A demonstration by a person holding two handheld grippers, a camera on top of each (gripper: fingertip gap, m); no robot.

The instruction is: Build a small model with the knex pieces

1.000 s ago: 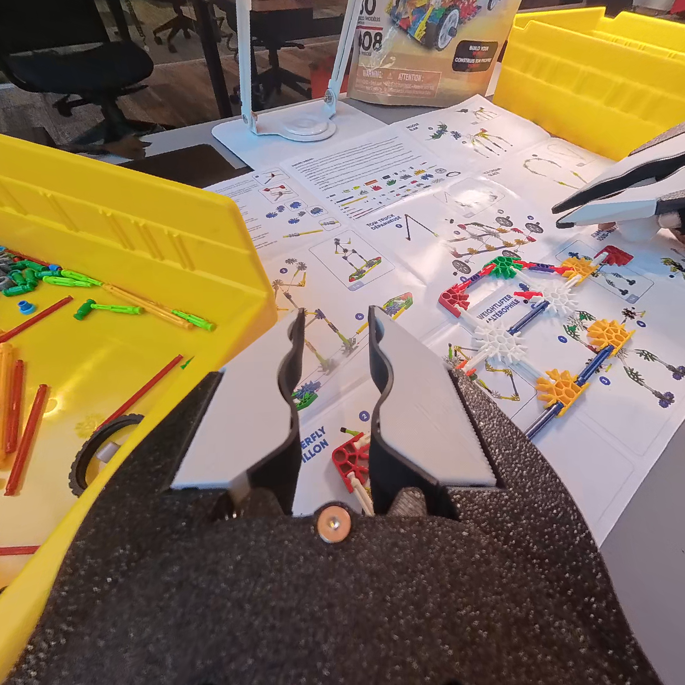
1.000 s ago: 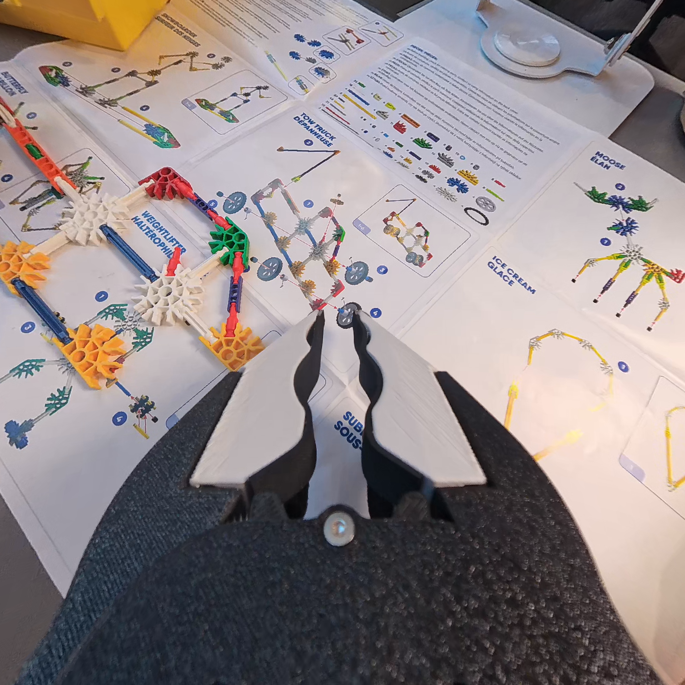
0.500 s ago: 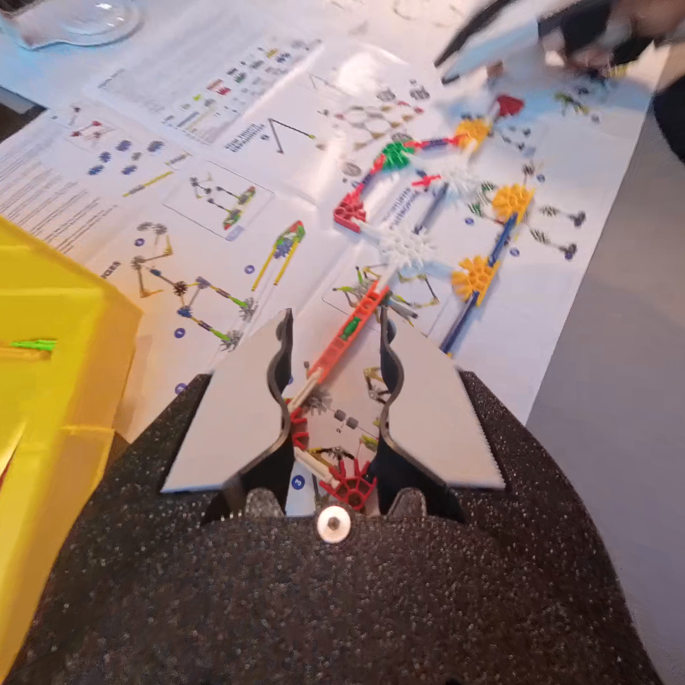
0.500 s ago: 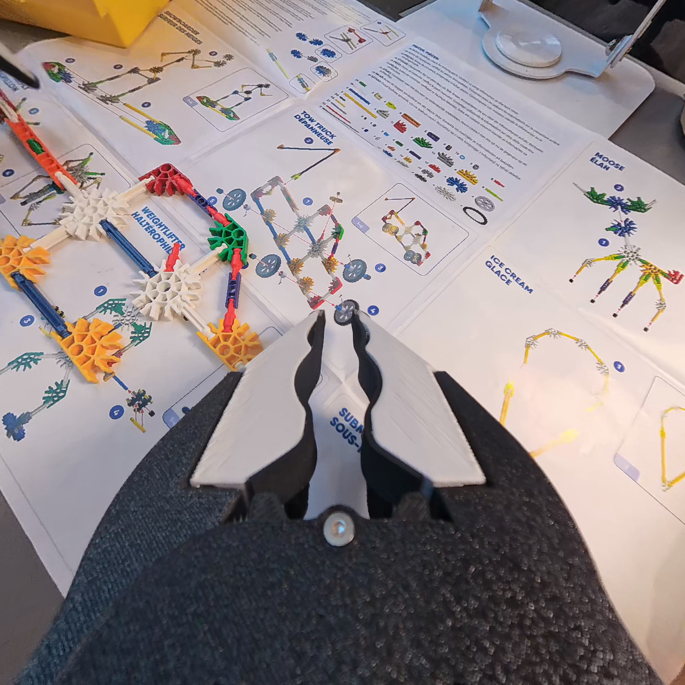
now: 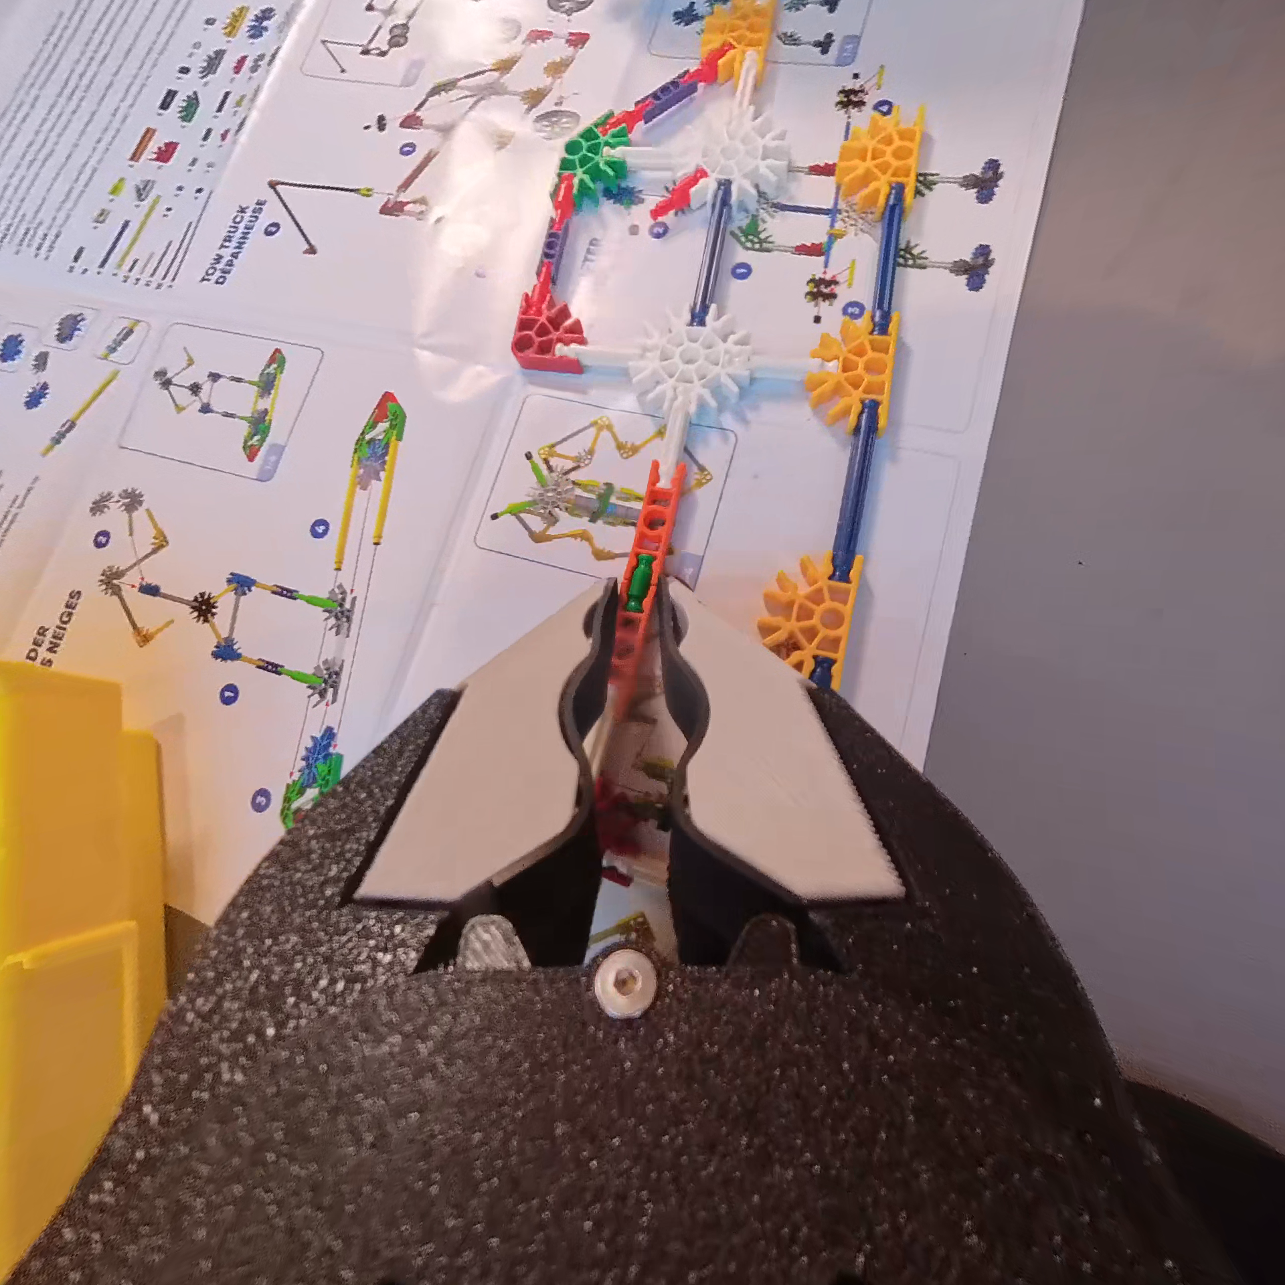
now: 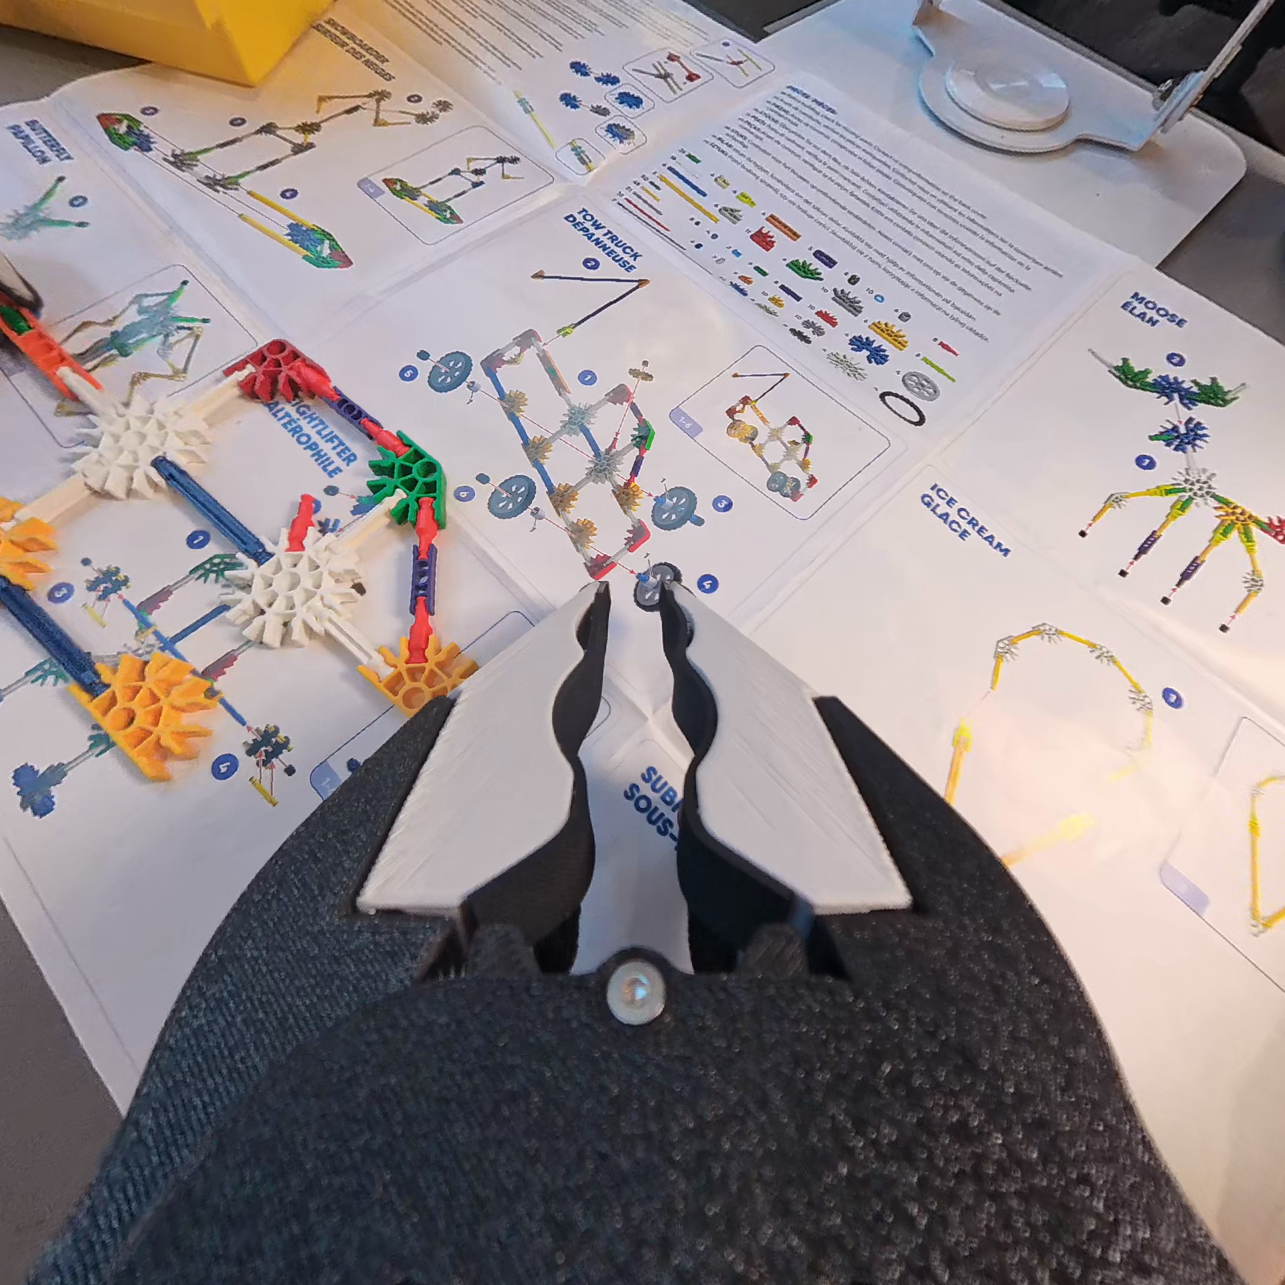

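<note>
The left gripper (image 5: pixel 636 591) clamps the orange connector (image 5: pixel 650 528), lengthwise between its fingers; the right gripper (image 6: pixel 633 591), slightly parted, holds nothing.

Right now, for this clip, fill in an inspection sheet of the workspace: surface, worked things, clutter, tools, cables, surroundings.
Surface: grey table, mostly covered by an unfolded instruction sheet.
Worked things: flat rod-and-connector model lying on the sheet; its orange strut, with a small green piece in it, points into the left tool.
Clutter: yellow bin beside the left tool; another yellow bin corner at the sheet's far edge.
Tools: left tool closed on the orange strut; right tool slightly open, empty, above the sheet beside the model.
Cables: nothing seen.
Surroundings: white lamp base beyond the sheet.
</note>
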